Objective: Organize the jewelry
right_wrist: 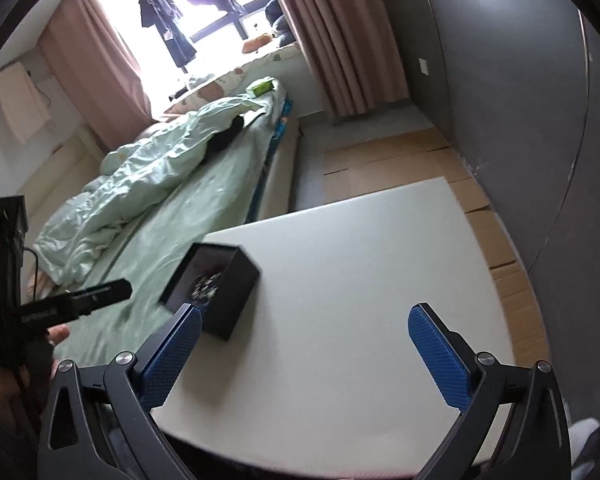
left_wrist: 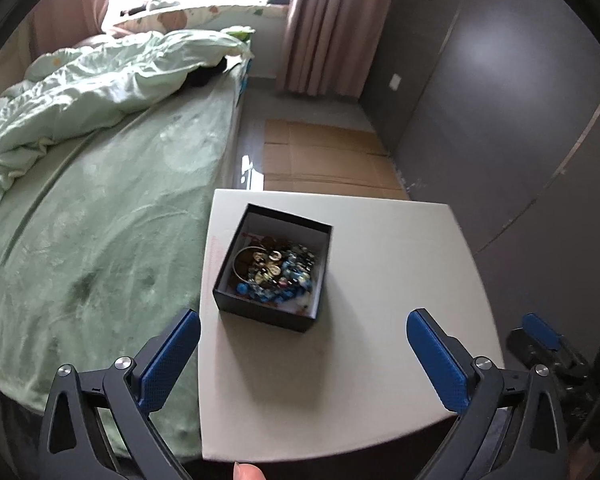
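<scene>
A small black open box [left_wrist: 274, 268] stands on a white table [left_wrist: 380, 340], near its left edge. It holds a heap of jewelry [left_wrist: 274, 268]: blue beads, gold pieces and a thin bangle. My left gripper [left_wrist: 303, 330] is open and empty, held above the table just in front of the box. My right gripper [right_wrist: 304, 326] is open and empty too, over the table to the right of the box [right_wrist: 216, 292], whose near corner sits behind the left fingertip. The right gripper also shows at the right edge of the left wrist view [left_wrist: 540, 332].
A bed [left_wrist: 100, 220] with a green sheet and a rumpled quilt lies along the table's left side. Flattened cardboard [left_wrist: 324, 160] covers the floor beyond the table. A grey wardrobe wall [left_wrist: 500, 100] stands to the right. Pink curtains and a window are at the back.
</scene>
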`<action>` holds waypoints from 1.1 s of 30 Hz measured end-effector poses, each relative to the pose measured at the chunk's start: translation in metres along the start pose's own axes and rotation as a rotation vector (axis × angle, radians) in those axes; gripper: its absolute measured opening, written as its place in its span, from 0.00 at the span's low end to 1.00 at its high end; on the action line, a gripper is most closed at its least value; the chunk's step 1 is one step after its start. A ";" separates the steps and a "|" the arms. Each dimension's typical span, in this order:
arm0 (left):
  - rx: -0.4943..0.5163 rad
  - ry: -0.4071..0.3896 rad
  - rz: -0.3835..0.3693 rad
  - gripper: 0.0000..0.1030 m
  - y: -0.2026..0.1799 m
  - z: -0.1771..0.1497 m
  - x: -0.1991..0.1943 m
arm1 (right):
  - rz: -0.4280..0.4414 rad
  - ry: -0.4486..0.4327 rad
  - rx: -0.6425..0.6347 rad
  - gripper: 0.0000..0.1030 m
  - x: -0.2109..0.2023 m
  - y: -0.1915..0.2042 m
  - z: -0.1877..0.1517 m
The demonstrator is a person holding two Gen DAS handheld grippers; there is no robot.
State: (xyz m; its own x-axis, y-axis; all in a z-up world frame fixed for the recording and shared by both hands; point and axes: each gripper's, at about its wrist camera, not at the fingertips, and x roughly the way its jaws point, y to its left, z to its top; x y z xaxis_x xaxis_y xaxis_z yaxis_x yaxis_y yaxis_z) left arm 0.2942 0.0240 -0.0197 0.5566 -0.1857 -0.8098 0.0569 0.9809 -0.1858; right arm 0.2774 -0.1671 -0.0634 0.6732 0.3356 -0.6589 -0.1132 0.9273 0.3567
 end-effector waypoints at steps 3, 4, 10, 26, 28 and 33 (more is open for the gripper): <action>0.015 -0.021 -0.010 1.00 -0.004 -0.010 -0.016 | -0.004 -0.002 -0.008 1.00 -0.013 0.006 -0.010; 0.016 -0.029 -0.015 1.00 -0.005 -0.013 -0.022 | 0.004 -0.002 -0.008 1.00 -0.018 0.007 -0.014; 0.026 -0.102 -0.058 1.00 -0.006 -0.037 -0.058 | -0.027 -0.056 -0.040 1.00 -0.052 0.016 -0.032; 0.036 -0.302 -0.094 1.00 0.007 -0.110 -0.142 | -0.099 -0.250 -0.266 1.00 -0.132 0.069 -0.072; 0.034 -0.319 -0.092 1.00 0.007 -0.118 -0.149 | -0.097 -0.252 -0.276 1.00 -0.139 0.073 -0.079; 0.046 -0.365 -0.088 1.00 0.001 -0.145 -0.169 | -0.084 -0.249 -0.256 1.00 -0.156 0.077 -0.095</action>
State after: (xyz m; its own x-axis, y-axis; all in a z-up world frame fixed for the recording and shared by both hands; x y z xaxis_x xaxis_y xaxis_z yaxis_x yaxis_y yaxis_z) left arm 0.0797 0.0478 0.0360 0.8063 -0.2444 -0.5386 0.1496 0.9653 -0.2141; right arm 0.0944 -0.1326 0.0043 0.8415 0.2355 -0.4861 -0.2083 0.9718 0.1102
